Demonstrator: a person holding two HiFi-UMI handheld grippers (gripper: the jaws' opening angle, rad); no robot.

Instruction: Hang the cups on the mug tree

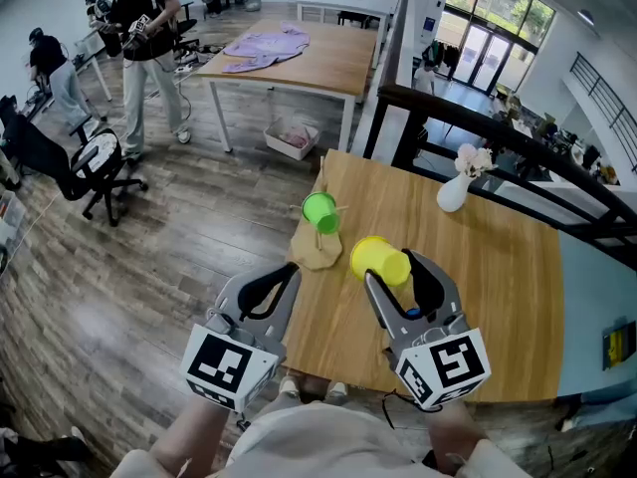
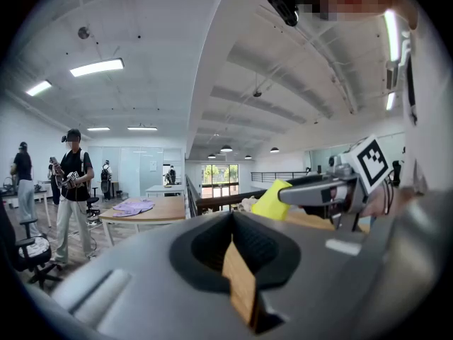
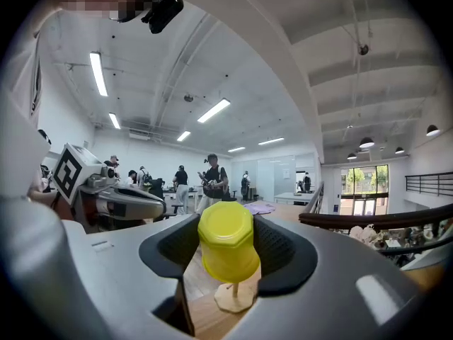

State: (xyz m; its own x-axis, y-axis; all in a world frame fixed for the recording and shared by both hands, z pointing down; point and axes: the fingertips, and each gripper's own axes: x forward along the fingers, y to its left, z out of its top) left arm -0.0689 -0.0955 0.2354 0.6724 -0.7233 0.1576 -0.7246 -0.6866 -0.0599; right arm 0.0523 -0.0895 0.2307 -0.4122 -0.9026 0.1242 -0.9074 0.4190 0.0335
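1. The right gripper (image 1: 396, 272) has its jaws clamped on the yellow cup (image 1: 378, 259), which hangs in the air over the desk (image 1: 468, 297), just beside the mug tree (image 1: 315, 252). In the right gripper view the cup's flat bottom faces the camera, so its mouth points away, toward the tree.
2. The left gripper (image 1: 289, 269) has its jaws closed with nothing between them. It hovers at the near desk edge, left of the tree.
3. The green cup (image 1: 319, 210) already hangs on the tree, so the step in hand looks like hanging the yellow one.
4. To do it well, pick a free peg away from the green cup. Bring the cup in level and line its handle up with the peg tip. I cannot see the handle in any view, so it may need a turn of the wrist first.
5. The tree looks light. The idle left gripper could steady its base if the peg catches.
6. A white vase (image 1: 453, 192) with flowers stands farther back on the desk, well clear of the path.
7. Beyond are another desk with a purple cloth (image 1: 267, 46), an office chair (image 1: 90, 162) and a standing person (image 1: 139, 38). None of them is in the way.
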